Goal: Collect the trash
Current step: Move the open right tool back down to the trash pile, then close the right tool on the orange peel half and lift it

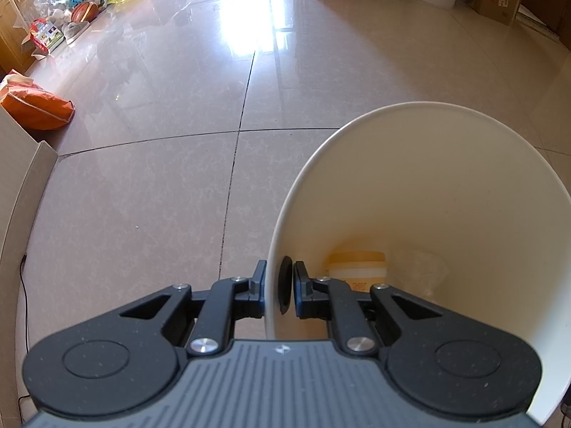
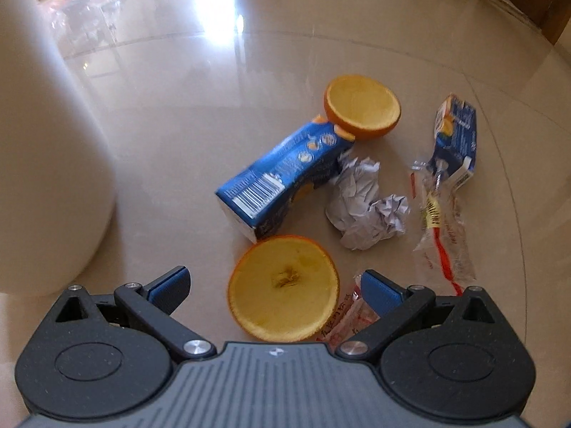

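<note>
Two grippers: your left gripper [image 1: 279,287] pinches the white bin [image 1: 428,178] rim; your right gripper [image 2: 274,290] hangs spread, an orange peel half [image 2: 283,287] lying between its fingers.

Two wrist cameras, each looking forward along its own fingers.

My left camera sat close behind my left gripper [image 1: 280,290], right at the rim of the white bin [image 1: 428,185], peering into its mouth and out over the tiled floor [image 1: 160,178] to boxes along the far wall. My right camera tilted down, near the floor, over my right gripper [image 2: 276,290] at the litter close ahead. The two views shared the bin, a pale blurred wall at the right camera's left edge [image 2: 43,160], and the floor.
</note>
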### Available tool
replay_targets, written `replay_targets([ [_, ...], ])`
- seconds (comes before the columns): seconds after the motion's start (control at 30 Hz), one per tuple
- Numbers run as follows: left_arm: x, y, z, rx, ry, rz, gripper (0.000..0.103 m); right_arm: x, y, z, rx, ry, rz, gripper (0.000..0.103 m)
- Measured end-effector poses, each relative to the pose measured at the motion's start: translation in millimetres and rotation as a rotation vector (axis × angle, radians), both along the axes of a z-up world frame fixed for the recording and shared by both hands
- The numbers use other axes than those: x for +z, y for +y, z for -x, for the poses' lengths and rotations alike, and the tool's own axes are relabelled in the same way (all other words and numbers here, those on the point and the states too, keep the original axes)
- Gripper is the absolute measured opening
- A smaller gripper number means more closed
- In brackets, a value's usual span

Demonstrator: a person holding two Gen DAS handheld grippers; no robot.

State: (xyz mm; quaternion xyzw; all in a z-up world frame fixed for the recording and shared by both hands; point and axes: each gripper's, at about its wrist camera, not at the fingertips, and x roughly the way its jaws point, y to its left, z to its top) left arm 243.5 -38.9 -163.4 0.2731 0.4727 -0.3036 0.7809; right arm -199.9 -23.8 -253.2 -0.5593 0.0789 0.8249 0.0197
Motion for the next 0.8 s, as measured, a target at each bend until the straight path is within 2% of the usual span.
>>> replay_targets([
  [0.13,0,0,-1,0.002,0.004,0.002,0.011,-18,-4,9,0.007,-0.034,-0.041,0.103],
  [0.33,1,1,-1,0.004,0.006,0.003,0.011,-36,-2,16,0.001,-0.085,-0.064,0.096],
  [0.5,-1,1,0,0.004,0.005,0.003,0.011,-39,-3,15,0.014,-0.101,-0.062,0.086],
  [0.8,-1,2,0,0.005,0.008,0.005,0.011,-35,-5,15,0.024,-0.119,-0.056,0.076],
])
